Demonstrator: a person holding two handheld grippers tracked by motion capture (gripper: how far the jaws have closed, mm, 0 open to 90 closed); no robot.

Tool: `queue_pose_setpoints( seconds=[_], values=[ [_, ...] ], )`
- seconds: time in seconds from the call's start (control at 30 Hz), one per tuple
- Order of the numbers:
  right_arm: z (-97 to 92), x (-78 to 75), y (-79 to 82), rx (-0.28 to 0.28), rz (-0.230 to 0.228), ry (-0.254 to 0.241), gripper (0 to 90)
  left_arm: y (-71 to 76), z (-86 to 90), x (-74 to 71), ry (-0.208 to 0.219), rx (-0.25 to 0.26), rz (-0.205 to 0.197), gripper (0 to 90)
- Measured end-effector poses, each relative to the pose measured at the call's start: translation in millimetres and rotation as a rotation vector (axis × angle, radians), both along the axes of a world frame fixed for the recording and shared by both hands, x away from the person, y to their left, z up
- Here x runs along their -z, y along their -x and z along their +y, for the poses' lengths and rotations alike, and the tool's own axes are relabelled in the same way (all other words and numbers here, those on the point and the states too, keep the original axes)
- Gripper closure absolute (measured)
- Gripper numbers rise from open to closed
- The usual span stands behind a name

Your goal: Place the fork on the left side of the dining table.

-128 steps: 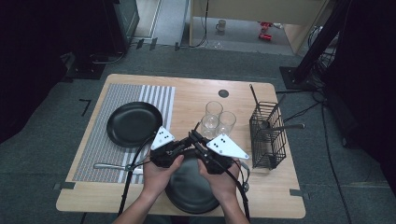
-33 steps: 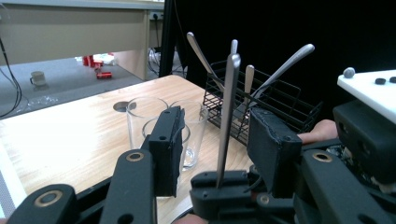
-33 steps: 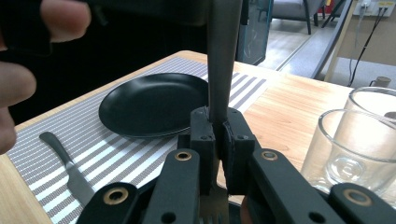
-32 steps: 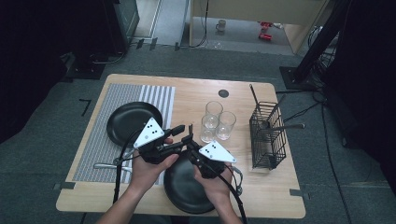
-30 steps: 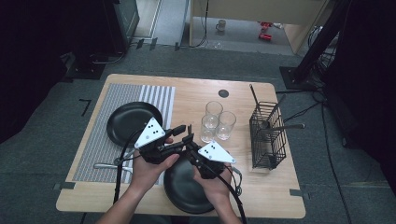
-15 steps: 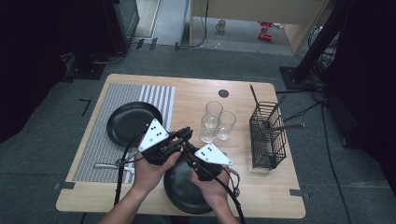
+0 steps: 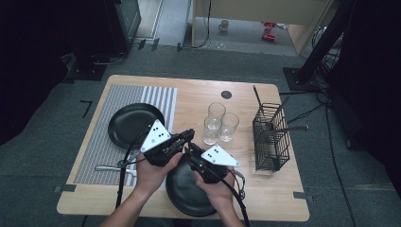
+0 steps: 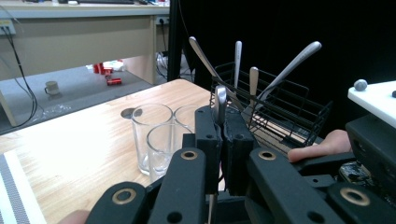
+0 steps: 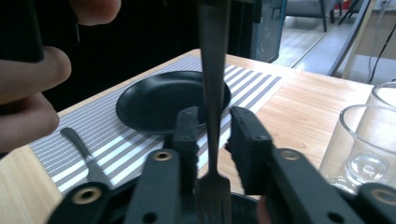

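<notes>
A metal fork [image 9: 212,70] hangs upright between the two grippers, tines down near the right gripper's body. My left gripper [image 8: 221,126] is shut on the fork's handle end [image 8: 220,105]. My right gripper [image 9: 215,121] has just been opening. The fork shaft stands in the gap between its jaws, and the pads are off it. In the high view the left gripper [image 7: 189,135] and right gripper [image 7: 188,150] meet tip to tip above the near black plate [image 7: 187,198].
A second black plate [image 7: 135,125] lies on a striped placemat [image 7: 101,142], with a utensil [image 7: 111,168] at the mat's near edge. Three glasses [image 7: 220,123] stand mid-table. A black wire basket [image 7: 270,137] holding several pieces of cutlery stands at the right.
Since the oldest frame both grippers have shifted left and away from the near plate. Over the last second the hands have hardly moved, and the two gripper tips have come closer together.
</notes>
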State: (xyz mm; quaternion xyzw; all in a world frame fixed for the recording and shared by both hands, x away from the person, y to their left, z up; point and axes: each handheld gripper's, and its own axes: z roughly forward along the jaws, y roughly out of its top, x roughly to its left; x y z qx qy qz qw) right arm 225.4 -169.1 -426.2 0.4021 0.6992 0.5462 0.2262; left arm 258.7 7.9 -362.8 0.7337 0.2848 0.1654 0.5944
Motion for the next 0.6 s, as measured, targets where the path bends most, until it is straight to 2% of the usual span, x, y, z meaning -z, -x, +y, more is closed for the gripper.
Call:
queue_pose_setpoints(
  seconds=[0.17, 0.43, 0.6],
  values=[
    [-7.8, 1.7, -0.2, 0.001, 0.024, -0.011, 53.6, -2.1, 1.5, -0.7, -0.005, -0.007, -0.006, 88.5],
    [-18.7, 5.9, 4.8, 0.036, 0.04, 0.042, 27.2, -8.0, 5.6, -1.3, -0.009, -0.024, -0.007, 88.6],
    [-30.7, 10.1, 7.2, 0.048, 0.062, 0.049, 19.4, -12.6, 8.2, -3.1, -0.008, -0.04, -0.009, 88.7]
  ],
)
